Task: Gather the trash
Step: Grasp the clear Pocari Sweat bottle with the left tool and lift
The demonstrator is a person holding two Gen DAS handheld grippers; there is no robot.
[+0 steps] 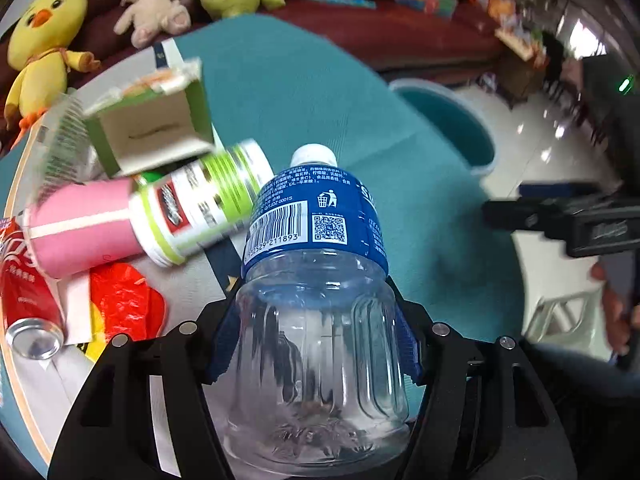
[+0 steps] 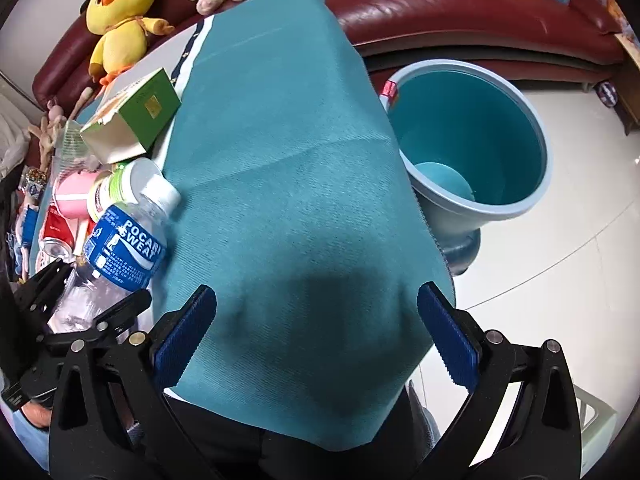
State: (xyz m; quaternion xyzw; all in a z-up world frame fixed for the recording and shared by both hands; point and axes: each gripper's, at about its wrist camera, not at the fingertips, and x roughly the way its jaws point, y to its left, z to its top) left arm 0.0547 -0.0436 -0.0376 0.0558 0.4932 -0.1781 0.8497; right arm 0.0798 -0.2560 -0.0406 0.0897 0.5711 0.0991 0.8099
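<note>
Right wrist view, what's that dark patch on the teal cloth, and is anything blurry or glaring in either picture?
Right wrist view: the patch is a soft shadow on the teal cloth between the right gripper fingers; fisheye curves the bin rim. Left wrist view: the green carton is motion-smeared, the floor shows glare spots, the bottle stays sharp.

I read "POCARI SWEAT" in white on the blue label of the plastic bottle [image 2: 120, 248] through my right wrist camera. My left wrist camera shows the same label's back: a barcode with digits ending "211893", "0001S" printed above it, a QR code and a bin pictogram. Lettering on the green-banded bottle [image 1: 200, 204] and the red can [image 1: 28, 300] is too blurred for me to read
</note>
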